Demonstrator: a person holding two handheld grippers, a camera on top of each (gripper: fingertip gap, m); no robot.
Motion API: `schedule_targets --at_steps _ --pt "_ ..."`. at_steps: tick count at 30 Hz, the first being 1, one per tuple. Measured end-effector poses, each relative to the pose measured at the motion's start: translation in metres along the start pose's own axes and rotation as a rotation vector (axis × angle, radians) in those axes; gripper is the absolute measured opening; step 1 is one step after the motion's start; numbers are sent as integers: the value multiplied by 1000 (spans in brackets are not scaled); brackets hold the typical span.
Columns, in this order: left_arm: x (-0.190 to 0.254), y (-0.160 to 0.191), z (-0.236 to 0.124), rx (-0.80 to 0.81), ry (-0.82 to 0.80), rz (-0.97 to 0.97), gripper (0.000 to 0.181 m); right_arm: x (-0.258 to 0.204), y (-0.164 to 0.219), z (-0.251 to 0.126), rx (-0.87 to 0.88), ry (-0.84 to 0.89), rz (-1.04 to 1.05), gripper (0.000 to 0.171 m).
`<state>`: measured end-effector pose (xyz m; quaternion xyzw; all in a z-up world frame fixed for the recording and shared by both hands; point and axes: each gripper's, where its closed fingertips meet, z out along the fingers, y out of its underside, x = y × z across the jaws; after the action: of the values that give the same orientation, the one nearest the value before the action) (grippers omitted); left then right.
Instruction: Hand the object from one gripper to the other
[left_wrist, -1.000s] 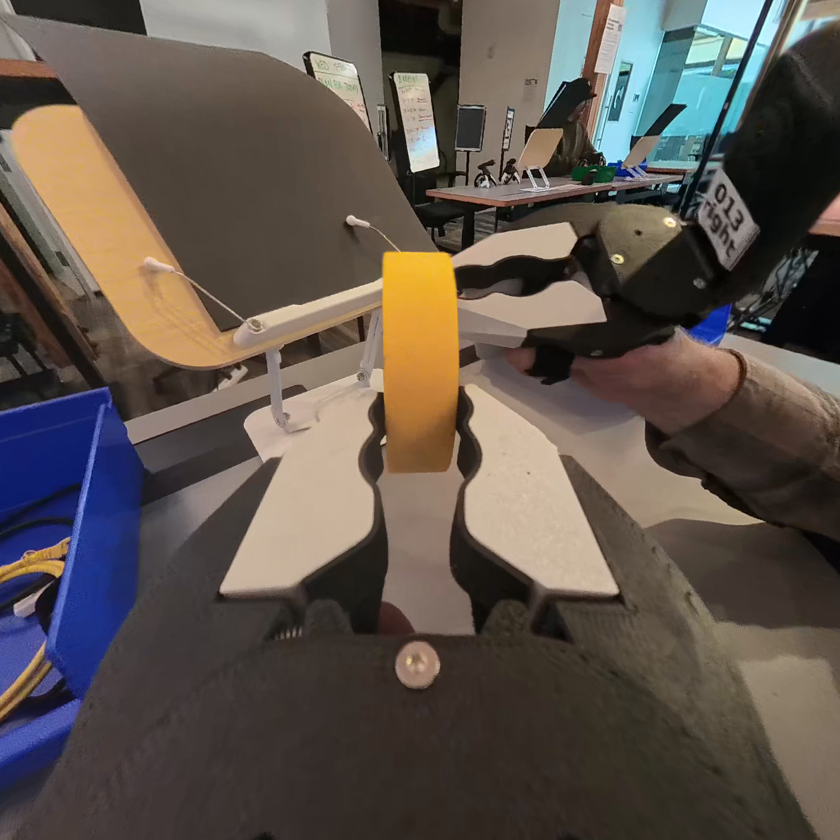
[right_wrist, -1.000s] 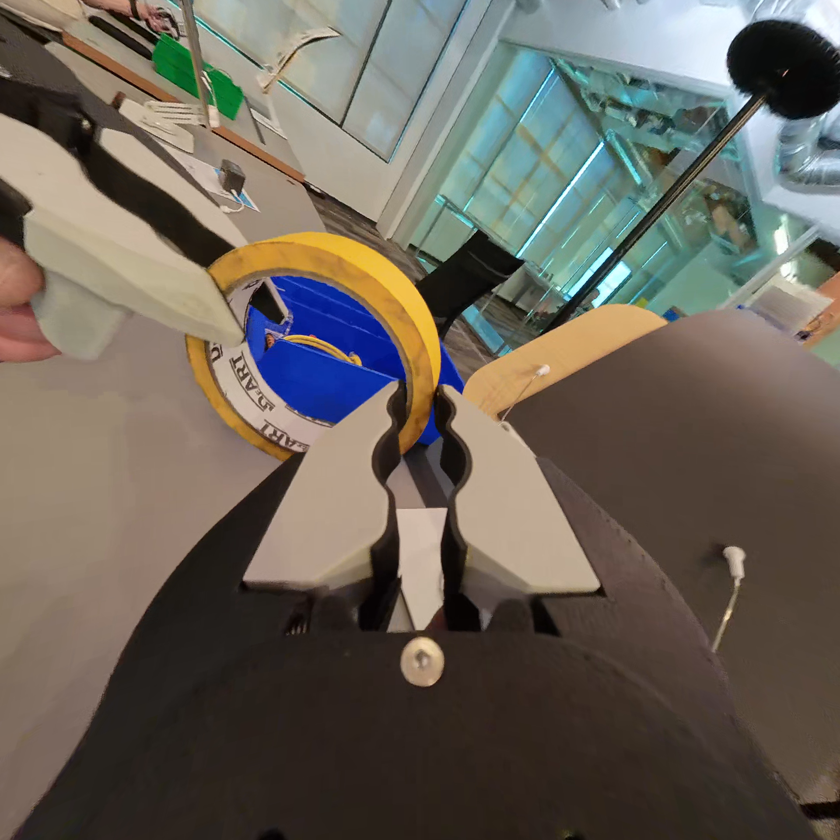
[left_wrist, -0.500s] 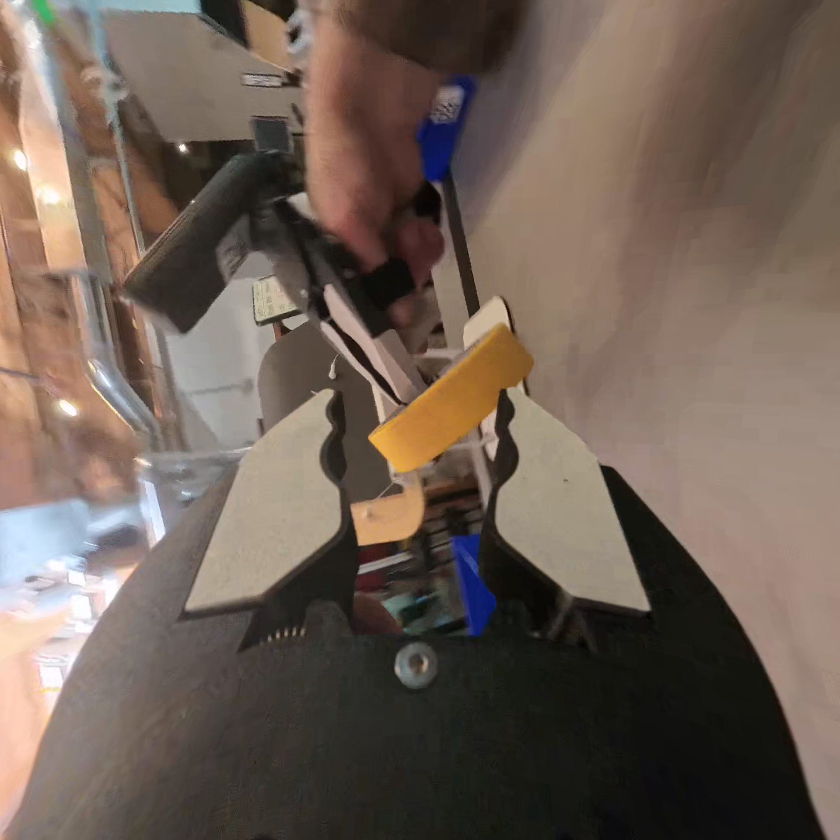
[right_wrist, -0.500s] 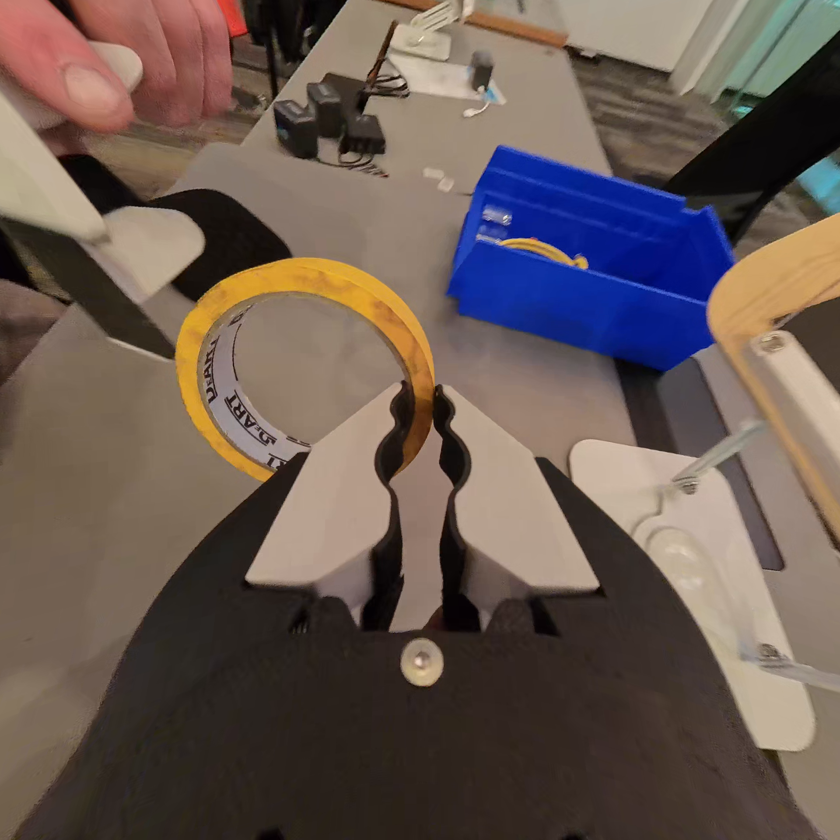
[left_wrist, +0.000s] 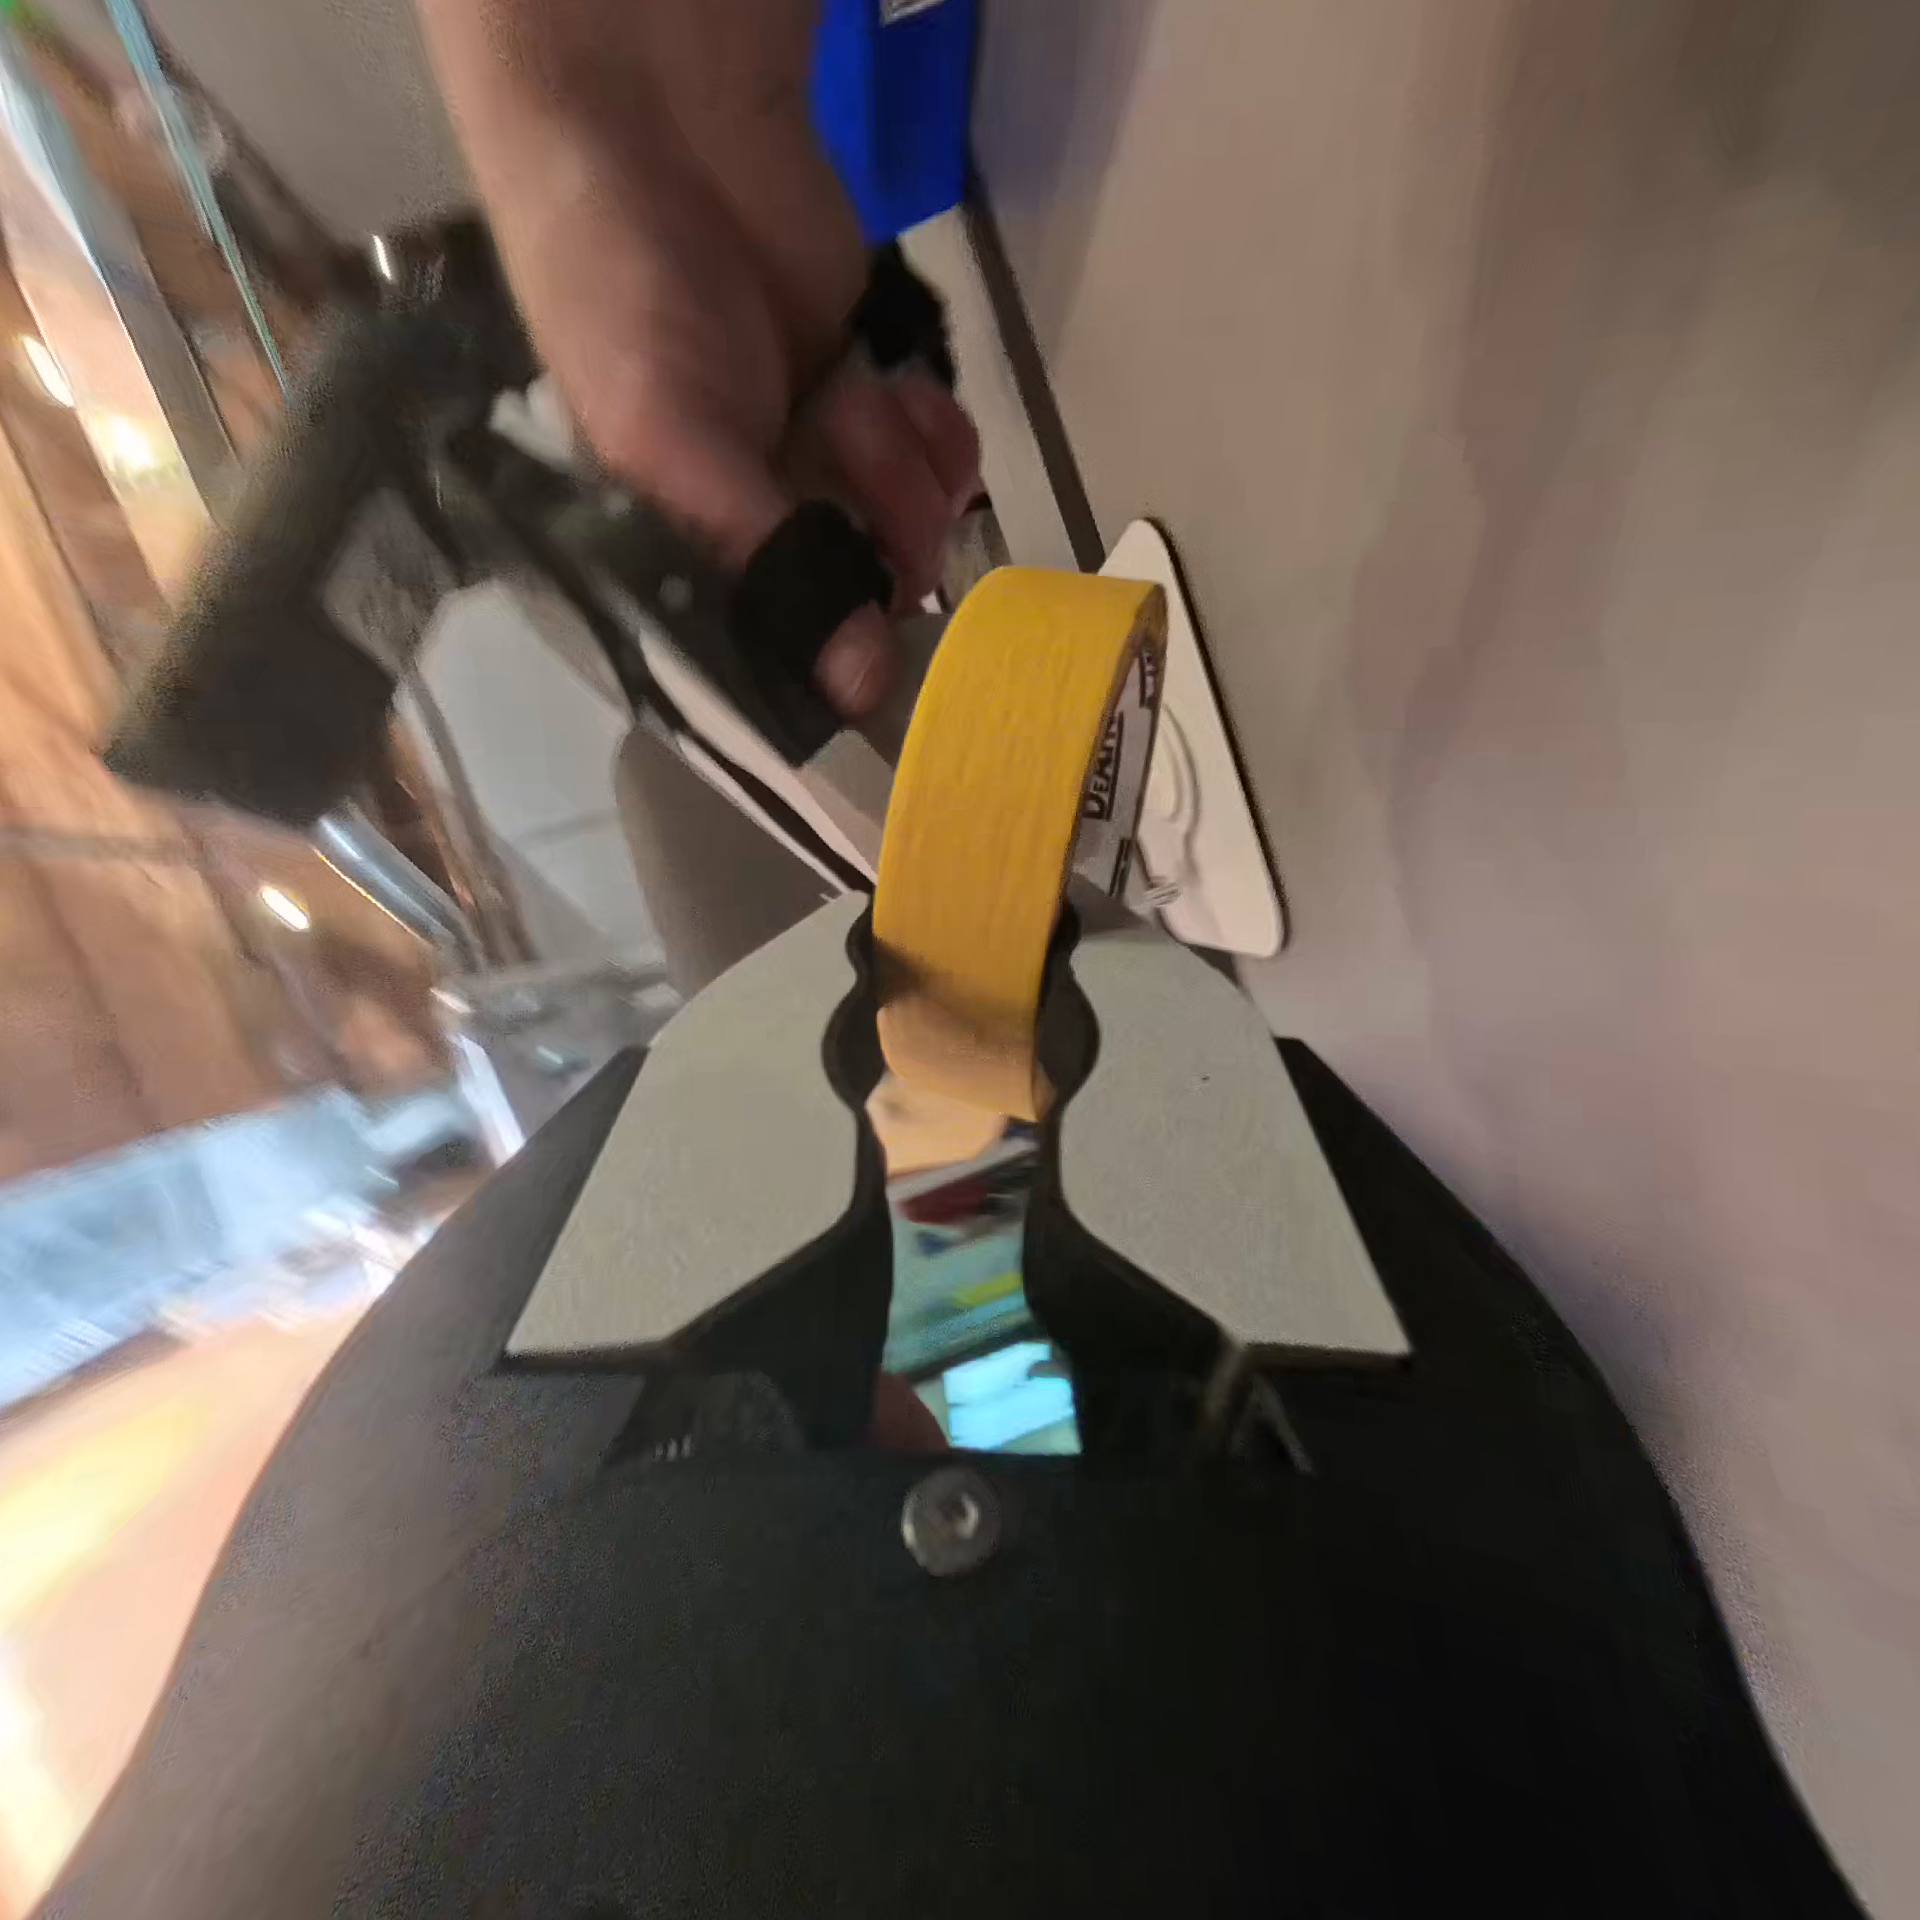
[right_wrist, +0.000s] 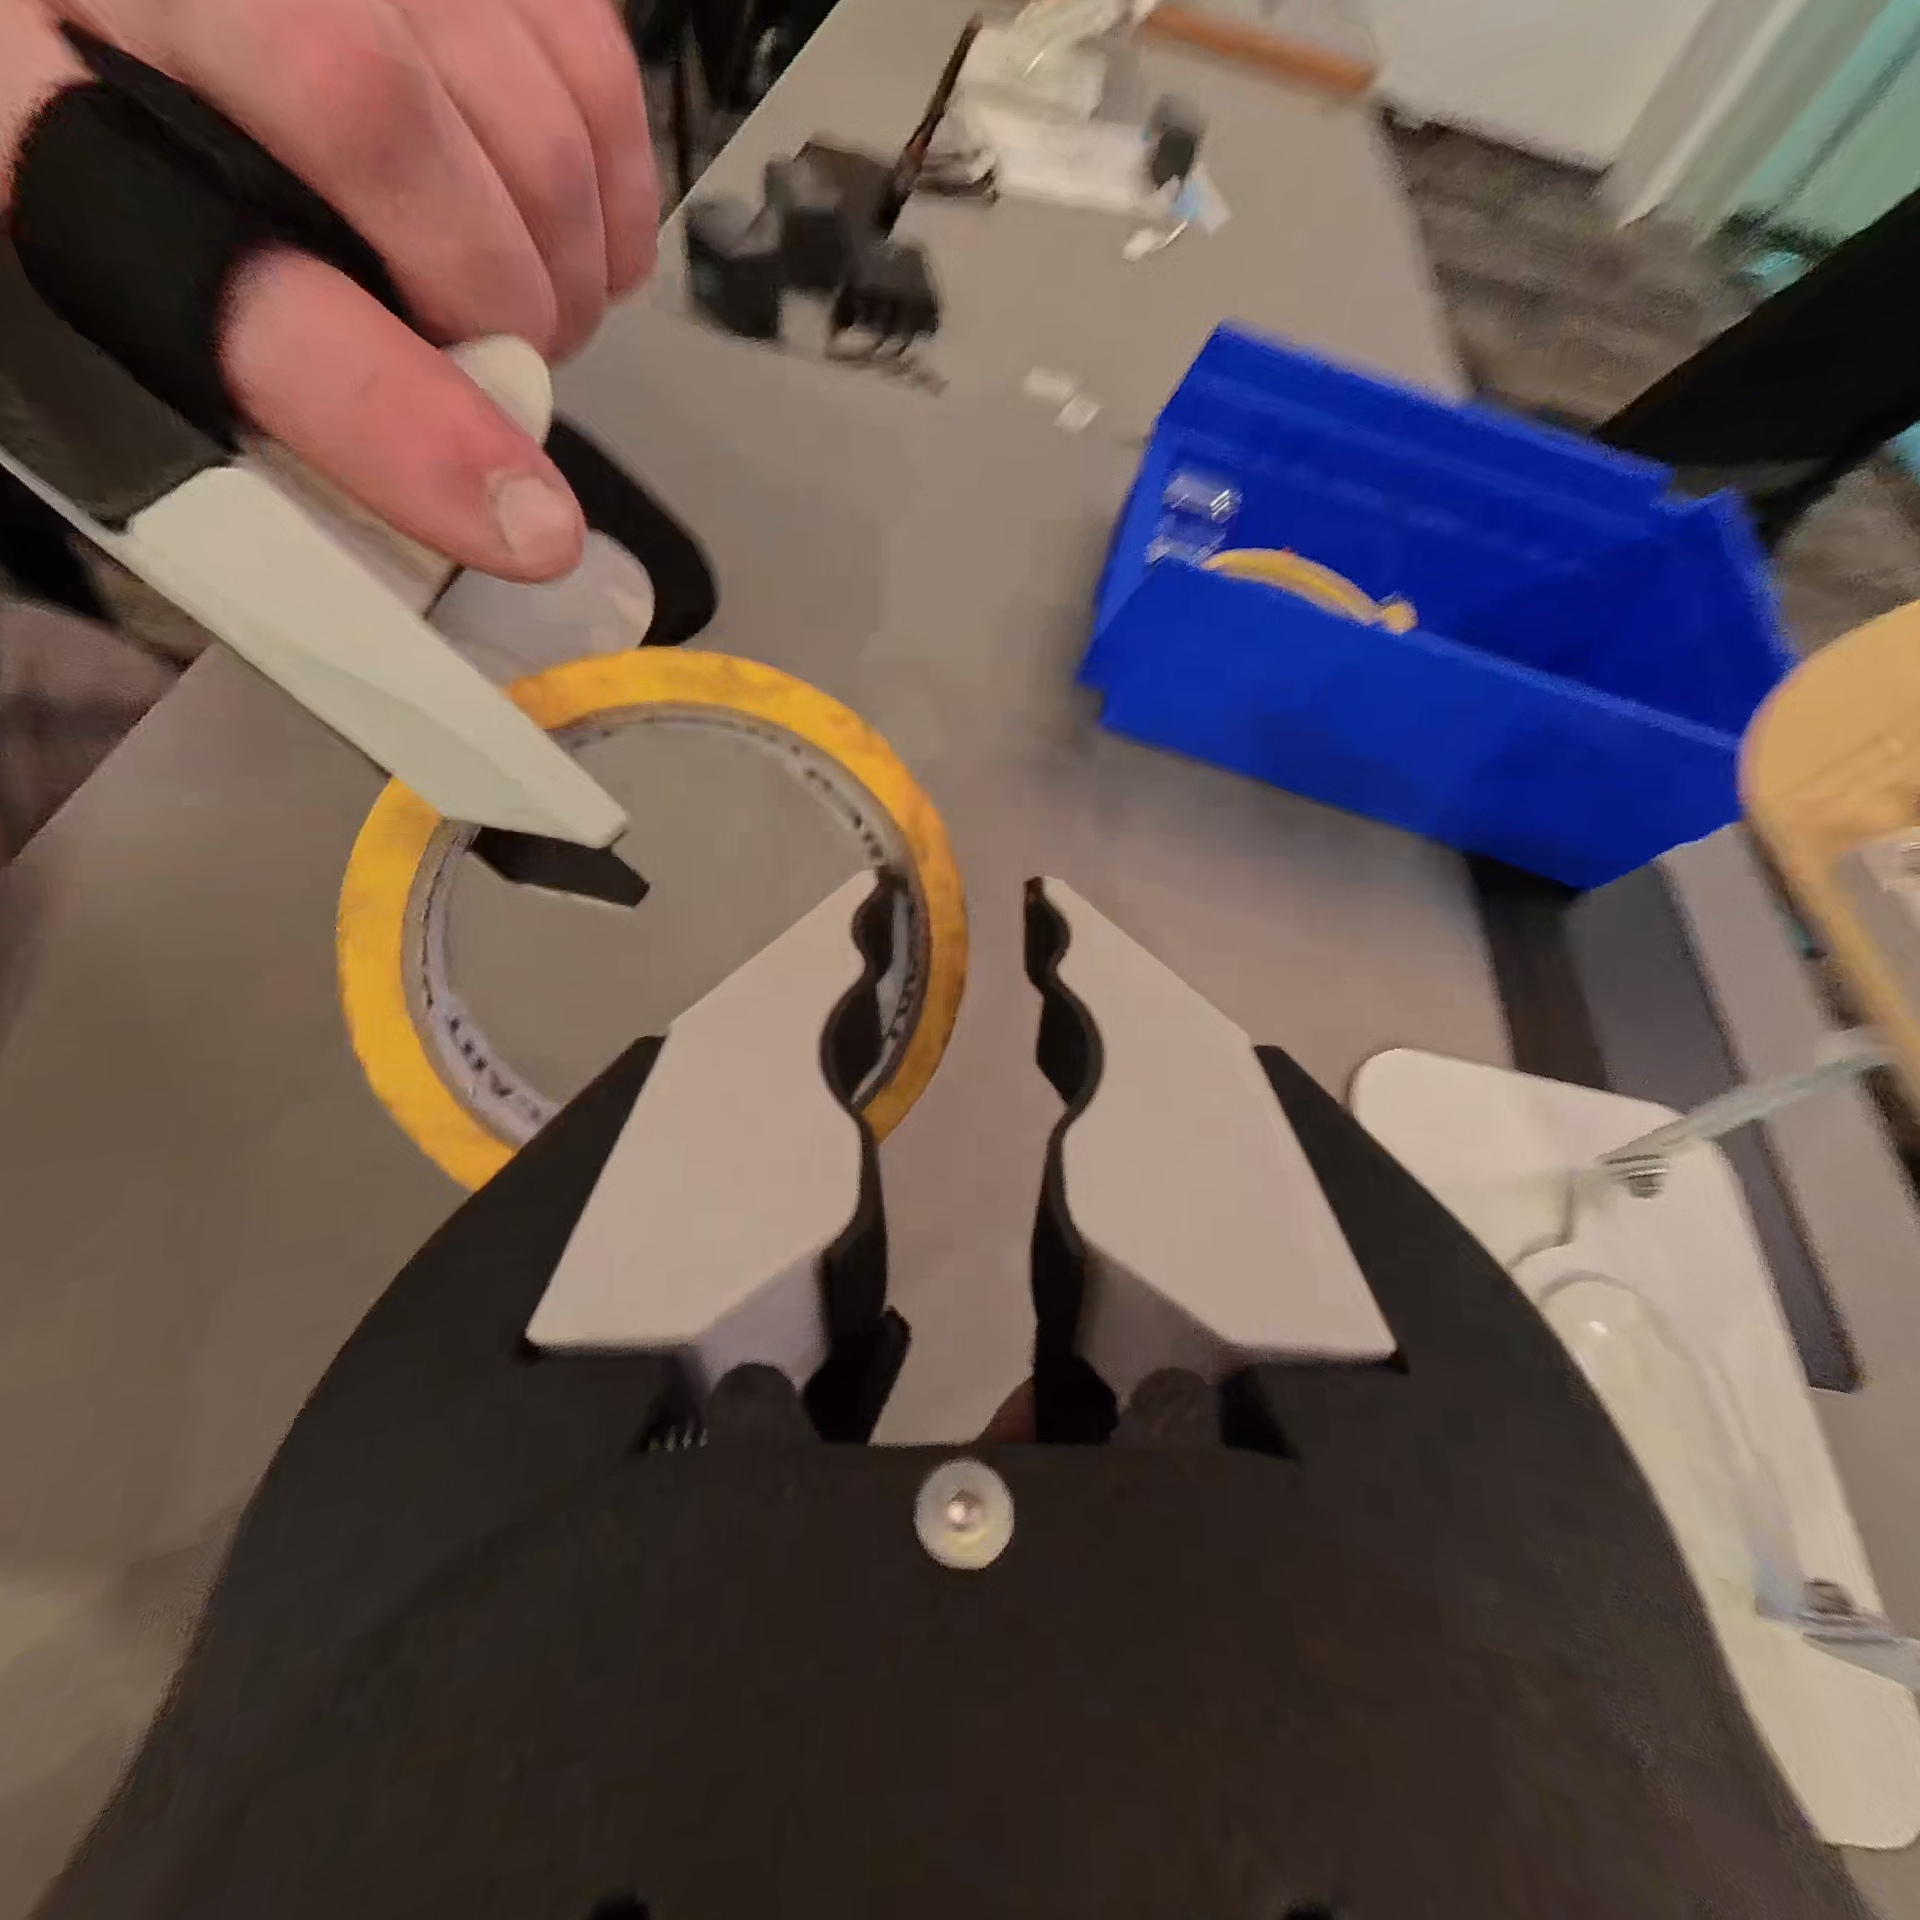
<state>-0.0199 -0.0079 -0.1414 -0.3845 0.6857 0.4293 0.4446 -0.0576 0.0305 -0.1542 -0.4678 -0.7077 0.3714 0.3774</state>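
A yellow tape roll (right_wrist: 395, 997) hangs over the grey table (right_wrist: 187, 1195). In the right wrist view my right gripper (right_wrist: 956, 883) is open; the roll's right band sits loose in the gap, against the left finger. My left gripper (right_wrist: 613, 862) comes in from the upper left, held by a hand (right_wrist: 416, 260), and clamps the roll's upper left band. In the left wrist view my left gripper (left_wrist: 961, 925) is shut on the tape roll (left_wrist: 997, 779). The right gripper's fingers (left_wrist: 748, 769) show blurred behind it.
A blue bin (right_wrist: 1455, 665) with yellow cable stands at the back right. A white stand base (right_wrist: 1662, 1299) with a wire leg lies at the right and also shows in the left wrist view (left_wrist: 1216, 790). Small black devices (right_wrist: 810, 249) sit at the table's far end.
Half a second ago my left gripper was open and my right gripper held the roll. Now the left has closed on the roll and the right has opened.
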Motion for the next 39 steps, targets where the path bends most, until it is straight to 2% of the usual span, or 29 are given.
schedule_targets --at_steps 2,6,8,11,15,17,19,23,29,33,35,37,39 --pt "-11 17 2 -25 -18 -251 27 16 -16 -10 76 108 -37 35" --pt "-18 51 4 -46 -4 -726 27 41 -51 -44 294 272 -76 38" --pt "-19 62 5 -18 20 -1012 27 42 -61 -58 378 287 -105 46" --pt "-22 71 5 82 59 -1403 27 44 -60 -63 384 330 -187 56" --pt "-21 78 6 182 100 -1707 25 33 -57 -57 386 250 -197 67" --pt "-20 83 8 184 75 -1745 25 29 -55 -52 373 221 -183 71" --pt "-18 87 9 160 54 -1763 25 26 -53 -46 350 203 -174 68" --pt "-19 92 10 134 -11 -1833 25 43 -42 -30 244 335 -158 47" --pt "-12 104 15 53 -144 -1939 25 56 -44 -17 196 524 -154 13" --pt "-8 98 19 25 -176 -1950 25 64 -43 -16 185 650 -151 7" --pt "-8 93 20 36 -187 -1956 25 65 -42 -16 196 651 -135 6" --pt "-14 82 19 100 -160 -1935 27 63 -44 -19 255 573 -91 6" --pt "-26 66 13 205 -114 -1901 40 59 -50 -26 353 478 -31 6"
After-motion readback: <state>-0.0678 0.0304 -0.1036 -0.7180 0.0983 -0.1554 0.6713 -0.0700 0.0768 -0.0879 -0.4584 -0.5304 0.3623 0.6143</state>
